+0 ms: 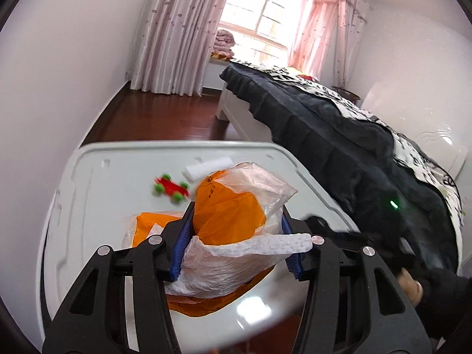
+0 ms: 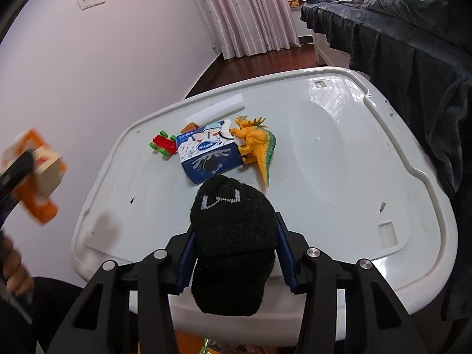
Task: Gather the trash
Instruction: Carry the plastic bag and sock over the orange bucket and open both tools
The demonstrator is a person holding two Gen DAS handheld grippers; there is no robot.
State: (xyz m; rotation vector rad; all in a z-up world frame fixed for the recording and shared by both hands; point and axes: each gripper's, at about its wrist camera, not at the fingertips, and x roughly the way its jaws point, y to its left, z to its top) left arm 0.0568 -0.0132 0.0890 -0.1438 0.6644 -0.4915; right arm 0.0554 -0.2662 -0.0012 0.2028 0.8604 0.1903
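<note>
While one orange-and-clear plastic bag (image 1: 233,221) is clamped between the left gripper (image 1: 236,236) fingers above the white tabletop (image 2: 339,162), one black knit sock (image 2: 233,236) is pinched by the right gripper (image 2: 234,250). Counted on the tabletop: one milk carton (image 2: 208,156), one orange dinosaur (image 2: 256,144), one red toy car (image 2: 162,144), one white strip (image 2: 218,110).

You're in a home bedroom: a bed (image 1: 339,124) with dark bedding at two o'clock, pink curtains (image 1: 174,32) over the window (image 1: 265,11) at twelve, wooden floor (image 1: 165,115).
</note>
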